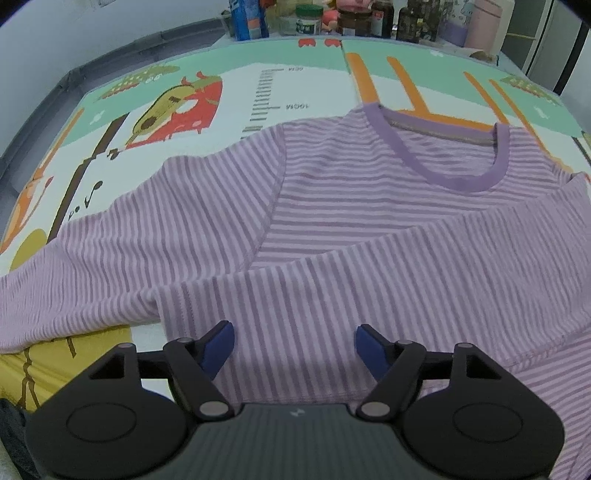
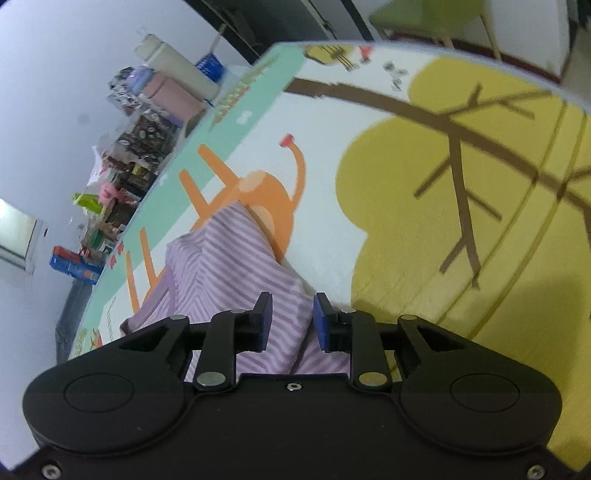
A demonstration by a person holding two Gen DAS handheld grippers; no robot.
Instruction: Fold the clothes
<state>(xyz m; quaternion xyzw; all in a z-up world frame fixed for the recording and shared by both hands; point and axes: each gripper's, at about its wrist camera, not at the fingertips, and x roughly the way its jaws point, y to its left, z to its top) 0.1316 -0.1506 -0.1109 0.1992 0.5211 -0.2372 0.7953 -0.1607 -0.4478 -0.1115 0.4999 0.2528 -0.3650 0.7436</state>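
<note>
A lilac striped long-sleeved shirt (image 1: 332, 221) lies flat on the play mat (image 1: 314, 85), its purple collar (image 1: 461, 181) at the far right. One sleeve (image 1: 369, 266) is folded across the chest, and the other sleeve (image 1: 85, 266) stretches out to the left. My left gripper (image 1: 294, 349) hovers open over the near part of the shirt, with striped cloth showing between its blue pads. In the right wrist view, a bunched edge of the shirt (image 2: 221, 266) lies under my right gripper (image 2: 292, 317). Its blue pads stand a little apart and do not press on the cloth.
Bottles, jars and boxes (image 1: 369, 18) line the mat's far edge, also seen as a row of containers (image 2: 140, 147) in the right wrist view. The cartoon mat (image 2: 424, 184) runs to a rounded table edge, with a green chair (image 2: 424, 18) beyond it.
</note>
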